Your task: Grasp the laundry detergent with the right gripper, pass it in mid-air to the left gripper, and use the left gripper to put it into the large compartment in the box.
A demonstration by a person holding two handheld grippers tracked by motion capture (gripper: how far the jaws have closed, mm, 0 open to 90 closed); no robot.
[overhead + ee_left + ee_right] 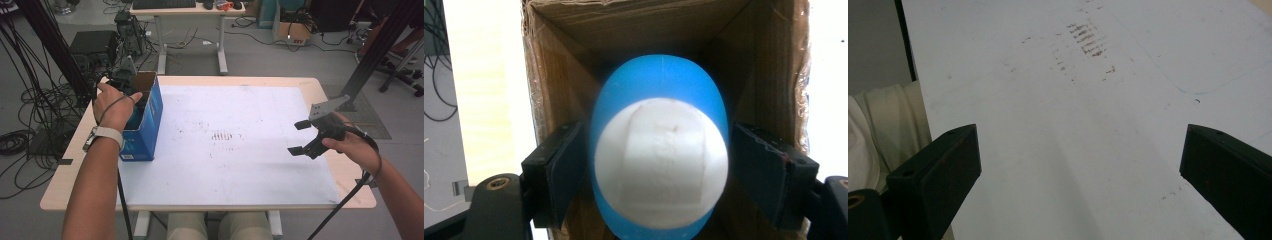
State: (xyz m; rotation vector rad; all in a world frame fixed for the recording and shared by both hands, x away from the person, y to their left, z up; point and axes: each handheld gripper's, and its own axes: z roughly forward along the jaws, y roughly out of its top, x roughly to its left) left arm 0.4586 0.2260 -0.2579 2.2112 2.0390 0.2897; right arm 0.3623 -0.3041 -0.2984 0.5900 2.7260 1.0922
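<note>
Two pairs of tongs are at work over the worktop (210, 197), whose top is covered by a white sheet (225, 170) with a patch of dark smudges (221, 135) near its middle. Nearest the person, at about four o'clock from those smudges, the right tongs (301, 137) hover above the sheet with their black jaws spread wide and nothing between them; the right gripper view looks along them (1080, 175) at bare, faintly marked white surface, with the person's light trousers (878, 130) past the worktop edge at nine o'clock. Farther off, at about nine to ten o'clock from the smudges, stands a blue cardboard box (147, 125) with its top open, near the worktop's left edge. The left hand (114, 105) holds the left tongs (131, 92) down inside that opening. In the left gripper view these tongs (656, 165) have a jaw on either side of a blue egg-shaped object (659, 75) with a white face (661, 170), set between the brown inner walls (559, 75) of the box; the jaws stand close against its sides, though whether they press on it or merely flank it I cannot tell. Beyond the worktop, at twelve o'clock, cables (30, 95) trail across the floor beside a second desk (187, 10).
</note>
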